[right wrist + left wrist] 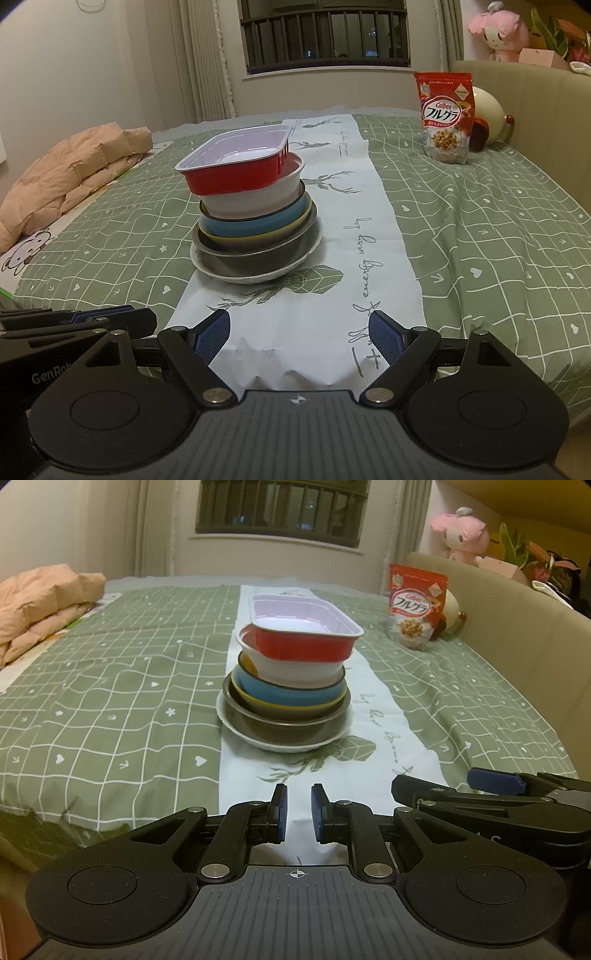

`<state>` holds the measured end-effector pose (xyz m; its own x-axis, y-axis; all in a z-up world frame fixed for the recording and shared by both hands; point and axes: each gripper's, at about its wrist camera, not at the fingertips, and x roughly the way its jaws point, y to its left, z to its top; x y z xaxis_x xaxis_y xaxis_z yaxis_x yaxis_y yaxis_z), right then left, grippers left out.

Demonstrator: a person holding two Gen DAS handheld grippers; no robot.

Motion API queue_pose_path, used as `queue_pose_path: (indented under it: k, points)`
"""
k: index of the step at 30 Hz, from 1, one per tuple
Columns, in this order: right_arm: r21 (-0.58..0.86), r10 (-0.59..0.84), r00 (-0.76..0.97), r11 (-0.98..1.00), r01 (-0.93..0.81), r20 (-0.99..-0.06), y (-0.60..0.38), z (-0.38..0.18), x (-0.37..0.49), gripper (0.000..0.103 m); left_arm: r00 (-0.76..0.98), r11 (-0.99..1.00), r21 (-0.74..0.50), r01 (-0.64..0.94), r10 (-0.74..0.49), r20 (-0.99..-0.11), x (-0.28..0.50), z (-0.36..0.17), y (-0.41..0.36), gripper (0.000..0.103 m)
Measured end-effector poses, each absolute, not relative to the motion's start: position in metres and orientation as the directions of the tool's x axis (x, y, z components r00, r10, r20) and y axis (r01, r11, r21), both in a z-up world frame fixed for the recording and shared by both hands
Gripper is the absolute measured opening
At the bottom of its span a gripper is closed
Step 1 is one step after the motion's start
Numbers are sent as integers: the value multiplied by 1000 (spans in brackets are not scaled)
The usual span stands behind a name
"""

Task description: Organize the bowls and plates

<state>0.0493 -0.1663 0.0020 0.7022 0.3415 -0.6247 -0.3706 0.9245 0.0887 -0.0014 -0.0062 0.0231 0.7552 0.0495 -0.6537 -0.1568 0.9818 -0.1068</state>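
A stack of dishes stands on a white runner on the green checked bed cover. From the bottom: a white plate (pixel 284 743) (pixel 251 275), a dark metal bowl (pixel 288 729) (pixel 255 254), a yellow-rimmed bowl, a blue bowl (pixel 291 694) (pixel 251 225), a white bowl (pixel 299 670) (pixel 251 203) and a red rectangular tray (pixel 306 640) (pixel 236 173) tilted on top. My left gripper (pixel 298 812) is nearly shut and empty, near the front edge. My right gripper (pixel 300 336) is open and empty, short of the stack; it shows in the left wrist view (pixel 491 794).
A red cereal bag (pixel 415 605) (pixel 445 114) stands at the back right next to a beige headboard (pixel 517 627). A folded peach duvet (pixel 40 605) (pixel 70 181) lies at the back left. A pink plush toy (pixel 461 531) sits on the ledge.
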Motion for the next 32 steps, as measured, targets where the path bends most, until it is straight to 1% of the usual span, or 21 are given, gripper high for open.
queue_pose_path:
  k: [22,29,32]
  points:
    - [93,351,693,920,-382,-629,-165,-1,52,83,750,980,-113,-162,47,-660,0,20,-4,18]
    - [101,362,687,916,-389,-630,-165,-1,56,83,758,982,-85,-168,74,-648,4,20,-7,18]
    - [115,371,682,913,-391,-631,-166,-2,64,83,742,978,-81,-193,92,-664,13,16,-4,18]
